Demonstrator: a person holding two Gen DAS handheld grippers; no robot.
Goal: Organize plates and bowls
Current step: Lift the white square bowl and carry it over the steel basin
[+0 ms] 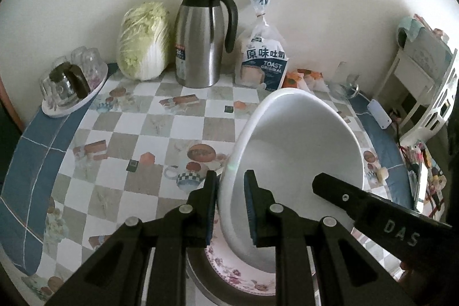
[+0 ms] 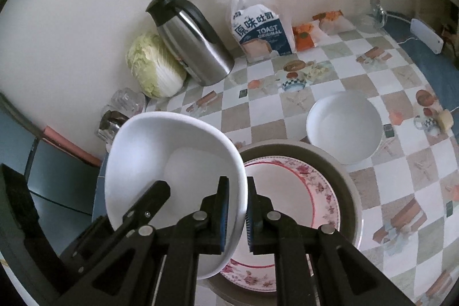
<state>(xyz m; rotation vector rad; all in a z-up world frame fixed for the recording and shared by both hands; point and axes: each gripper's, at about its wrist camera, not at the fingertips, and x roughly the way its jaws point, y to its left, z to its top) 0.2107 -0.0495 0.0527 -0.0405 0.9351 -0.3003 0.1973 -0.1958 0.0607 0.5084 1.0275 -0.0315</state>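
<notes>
White bowl (image 2: 175, 177): held tilted in the air by both grippers, above the left part of the floral plate; its hollow faces the right wrist camera.
Left gripper (image 1: 231, 205): pinching the white bowl's rim, one blue pad outside the wall, the other inside; in the right wrist view it shows as a black finger over the bowl's left side.
Right gripper (image 2: 236, 208): pressed nearly together on the opposite rim of the same bowl, the thin white wall between its pads; in the left wrist view one black finger marked "DAS" reaches in at the right edge.
Floral plate (image 2: 289, 185): white with a pink flower border, lying flat inside the grey dish, directly beneath the grippers.
Grey dish (image 2: 344, 179): under the floral plate, its rim showing round the plate.
Second white bowl (image 2: 344, 128): upright on the table, just beyond the floral plate to the right, touching or almost touching the grey dish; I cannot tell which.
Table (image 1: 183, 131): checked cloth with food prints and a blue border.
Steel jug (image 1: 200, 39): far beyond the floral plate, by the wall.
Cabbage (image 1: 143, 42): left of the jug.
Toast bag (image 1: 262, 59): right of the jug.
Glasses tray (image 1: 68, 85): far left of the floral plate, holding upturned glasses.
</notes>
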